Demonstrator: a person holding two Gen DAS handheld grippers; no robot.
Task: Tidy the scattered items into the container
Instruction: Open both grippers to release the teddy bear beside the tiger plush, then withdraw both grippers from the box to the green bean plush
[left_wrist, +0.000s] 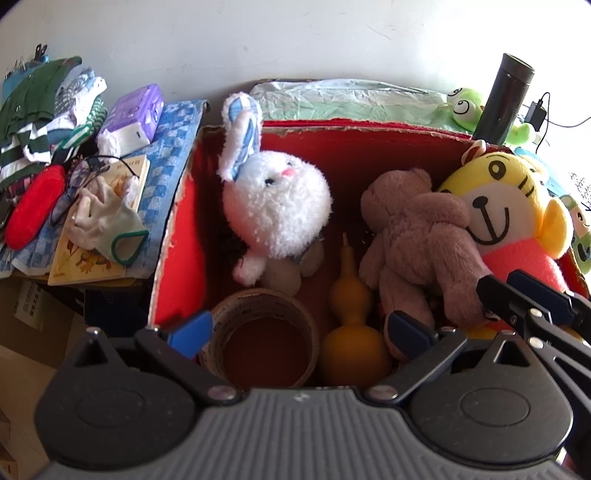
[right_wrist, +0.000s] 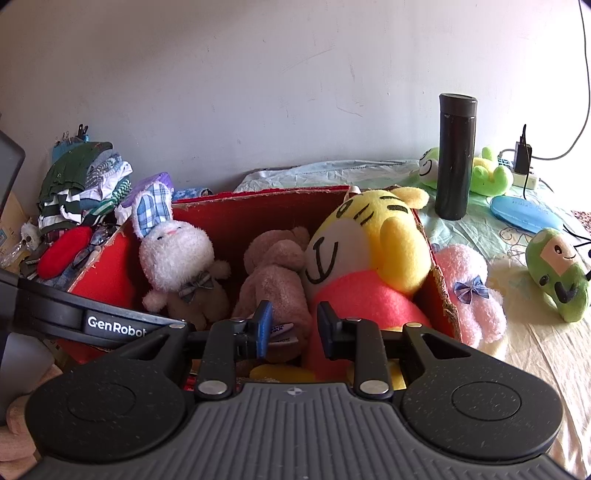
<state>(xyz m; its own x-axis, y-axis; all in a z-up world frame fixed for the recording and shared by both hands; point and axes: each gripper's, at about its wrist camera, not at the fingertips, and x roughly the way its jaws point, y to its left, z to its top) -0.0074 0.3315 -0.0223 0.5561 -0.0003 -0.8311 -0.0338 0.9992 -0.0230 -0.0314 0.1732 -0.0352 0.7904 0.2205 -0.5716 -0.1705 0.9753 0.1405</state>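
White wall stands behind everything, and below it the red box (left_wrist: 177, 229) is my landmark, open-topped and already holding toys.

Left of the box lies a pile of clothes (left_wrist: 44, 110), with a red pouch (left_wrist: 31, 210), a purple tissue pack (left_wrist: 135, 110) and a white glove (left_wrist: 107, 218) on a book beside it.

Inside the box, at its left wall, sits the white rabbit (left_wrist: 277, 206), ears up. In front of the rabbit, at the near wall, lies a tape roll (left_wrist: 262, 332), and just right of that a yellow gourd (left_wrist: 351, 317). My left gripper (left_wrist: 299, 332) hangs over the tape and gourd with its jaws wide and nothing between them.

Right of the gourd lies the brown bear (left_wrist: 417, 236), leaning on the yellow tiger (right_wrist: 373, 243) at the box's right wall. My right gripper (right_wrist: 293, 328) is at the box's near edge, jaws narrow and not clamped, no pad pressing on anything; bear and tiger lie just behind the fingertips.

Outside the box's right wall, touching it, lies a pink plush (right_wrist: 472, 291). Further right on the bedsheet (right_wrist: 535, 350) stand a black flask (right_wrist: 454, 155), a green frog (right_wrist: 487, 177) behind it, and a green plush (right_wrist: 557, 273) well apart.
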